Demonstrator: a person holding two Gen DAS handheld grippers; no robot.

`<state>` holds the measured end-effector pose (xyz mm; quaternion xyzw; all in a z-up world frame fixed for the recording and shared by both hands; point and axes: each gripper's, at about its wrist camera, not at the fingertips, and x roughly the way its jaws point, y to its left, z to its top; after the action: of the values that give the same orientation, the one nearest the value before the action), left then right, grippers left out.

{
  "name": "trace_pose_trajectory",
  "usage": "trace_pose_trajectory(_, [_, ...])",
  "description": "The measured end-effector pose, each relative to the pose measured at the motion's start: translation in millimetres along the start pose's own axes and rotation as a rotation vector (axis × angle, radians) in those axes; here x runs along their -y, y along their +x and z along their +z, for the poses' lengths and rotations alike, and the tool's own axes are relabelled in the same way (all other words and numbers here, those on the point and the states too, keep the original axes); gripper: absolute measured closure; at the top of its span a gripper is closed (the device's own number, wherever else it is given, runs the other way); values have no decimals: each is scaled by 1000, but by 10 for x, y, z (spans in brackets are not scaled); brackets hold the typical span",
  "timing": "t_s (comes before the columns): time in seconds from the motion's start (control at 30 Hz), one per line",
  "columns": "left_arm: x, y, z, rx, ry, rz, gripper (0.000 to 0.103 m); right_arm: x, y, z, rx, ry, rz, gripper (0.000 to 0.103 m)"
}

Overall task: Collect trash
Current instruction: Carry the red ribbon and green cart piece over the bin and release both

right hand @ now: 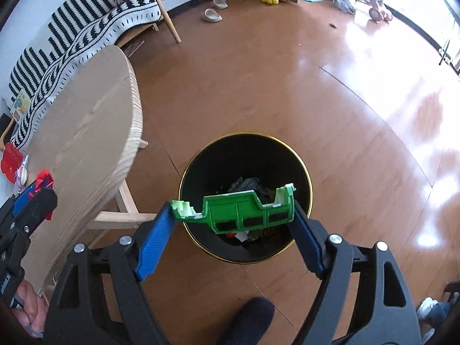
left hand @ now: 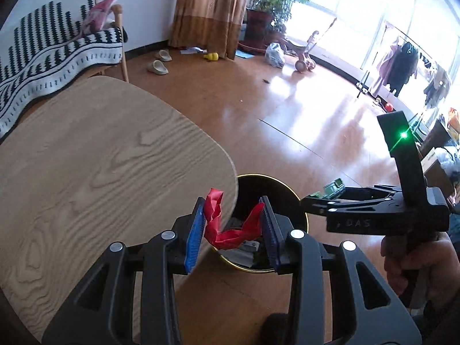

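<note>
Nearest to us in the left wrist view, our left claw pinches a crumpled red wrapper between its blue pads, the strip sagging in a loop from one pad to the other. The claw hangs at the rounded corner of the wooden desk, over the near rim of the black bin with its gold edge. Scraps of paper and dark rubbish already lie at the bottom of that bin.

In the right wrist view, our right claw stands wide, its pads pressing on the two ends of a broken green plastic piece that spans the whole gap. The piece has white, jagged broken edges and three dark rectangular openings along its side. It hangs directly above the open mouth of the bin, which stands on the brown wooden floor just beside the desk's leg.

From the left view we see the right claw side on, the green piece at its tip, just past the bin's far rim. A hand grips its handle. A striped black-and-white blanket covers a seat beyond the desk.
</note>
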<state>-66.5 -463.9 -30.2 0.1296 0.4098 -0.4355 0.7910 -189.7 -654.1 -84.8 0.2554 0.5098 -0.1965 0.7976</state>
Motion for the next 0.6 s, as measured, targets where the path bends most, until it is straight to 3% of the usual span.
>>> trace_pose_trajectory(0.47, [1, 117, -4, -24, -2, 2, 66, -52, 119, 102, -11, 13, 20, 26])
trace_pose_trajectory(0.6, [10, 124, -6, -27, -4, 0, 66, -14, 100, 84, -3, 26, 26, 18])
